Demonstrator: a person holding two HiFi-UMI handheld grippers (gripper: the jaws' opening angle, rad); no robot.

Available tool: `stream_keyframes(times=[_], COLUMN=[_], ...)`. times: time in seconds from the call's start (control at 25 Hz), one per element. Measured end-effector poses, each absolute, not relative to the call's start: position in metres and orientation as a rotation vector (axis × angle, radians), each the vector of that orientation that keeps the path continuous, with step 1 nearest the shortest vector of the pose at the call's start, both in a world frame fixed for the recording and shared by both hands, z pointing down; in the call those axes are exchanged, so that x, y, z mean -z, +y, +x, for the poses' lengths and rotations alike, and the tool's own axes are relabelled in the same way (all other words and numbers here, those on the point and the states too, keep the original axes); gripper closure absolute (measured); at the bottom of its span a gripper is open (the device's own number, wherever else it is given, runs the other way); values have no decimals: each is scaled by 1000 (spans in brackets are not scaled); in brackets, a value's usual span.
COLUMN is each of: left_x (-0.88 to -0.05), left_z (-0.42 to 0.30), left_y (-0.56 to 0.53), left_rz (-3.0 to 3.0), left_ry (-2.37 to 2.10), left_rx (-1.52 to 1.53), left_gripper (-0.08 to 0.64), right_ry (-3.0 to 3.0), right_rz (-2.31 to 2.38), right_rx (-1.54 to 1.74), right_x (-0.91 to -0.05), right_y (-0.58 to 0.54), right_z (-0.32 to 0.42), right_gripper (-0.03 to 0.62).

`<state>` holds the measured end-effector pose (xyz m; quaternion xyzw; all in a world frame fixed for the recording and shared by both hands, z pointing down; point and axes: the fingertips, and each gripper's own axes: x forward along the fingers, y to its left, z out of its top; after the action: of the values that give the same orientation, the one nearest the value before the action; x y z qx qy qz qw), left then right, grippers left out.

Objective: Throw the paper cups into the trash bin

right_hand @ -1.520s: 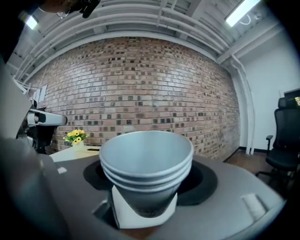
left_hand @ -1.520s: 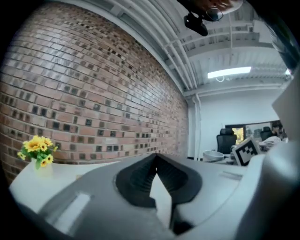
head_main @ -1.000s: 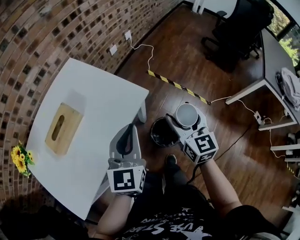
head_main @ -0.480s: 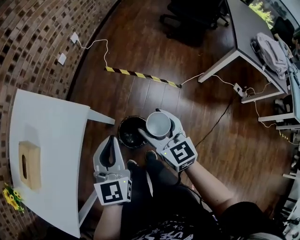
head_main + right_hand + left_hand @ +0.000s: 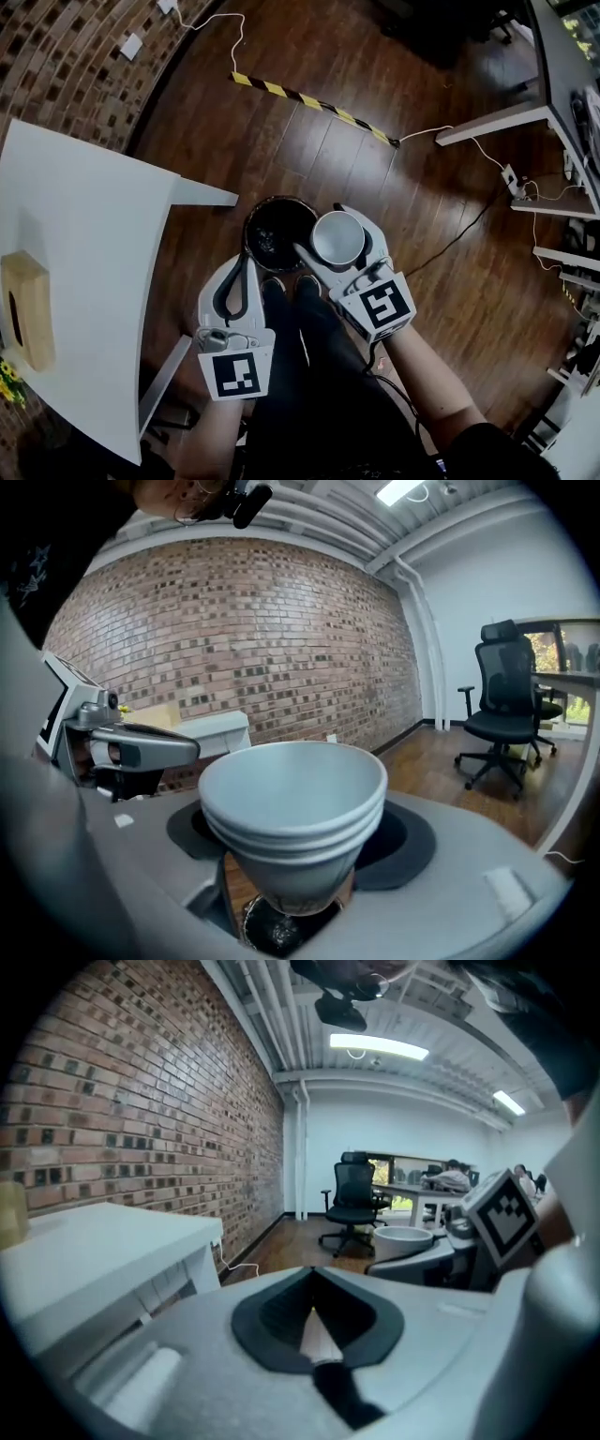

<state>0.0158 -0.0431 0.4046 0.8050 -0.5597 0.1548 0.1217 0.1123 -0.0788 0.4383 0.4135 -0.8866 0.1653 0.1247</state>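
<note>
the paper cups [image 5: 337, 237] (a nested stack, three rims showing in the right gripper view [image 5: 292, 780]) sit upright, mouths up, in the air over the wooden floor [image 5: 422, 169]. the right gripper [image 5: 321, 228] has them, one jaw pressed on each side of the stack's lower wall, so that gripper [image 5: 300, 832] is grasping the cups and nothing else. from the head view the stack hangs just beside the right rim of the trash bin [image 5: 251, 225], overlapping that rim a little. in the right gripper view the bin's dark opening [image 5: 277, 930] shows straight under the cups' base, with a clear gap between them.

the left gripper [image 5: 246, 262] hangs low at the bin's near-left side, and its jaws are clenched together with nothing in them, the pads meeting in a thin line [image 5: 312, 1288].

the bin stands on the floor just off the right corner of the white desk [image 5: 84, 234]. on the desk, a wooden tissue box [image 5: 26, 305] lies by its left edge, and yellow flowers [image 5: 7, 380] peek in at the near-left corner. farther out, a strip of yellow-and-black tape [image 5: 309, 98] crosses the floor, a brick wall [image 5: 234, 639] runs behind the desk, and a black office chair [image 5: 506, 705] stands well apart.
</note>
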Motion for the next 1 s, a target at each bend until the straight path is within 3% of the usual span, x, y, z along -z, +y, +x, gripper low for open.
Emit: stream_keyframes(times=[0.48, 1.0], left_x=[-569, -707], left_z=[18, 9], left_y=[-23, -16], left_rz=[2281, 2066], left_ry=[-1461, -1427], left_rx=[-623, -681], left_gripper=[555, 555], right_ry=[-2488, -2328], right_rz=[970, 986], right_rx=[-623, -692], right_x=[-600, -728], right_y=[-46, -36], right_z=[67, 72], right_gripper=[239, 239])
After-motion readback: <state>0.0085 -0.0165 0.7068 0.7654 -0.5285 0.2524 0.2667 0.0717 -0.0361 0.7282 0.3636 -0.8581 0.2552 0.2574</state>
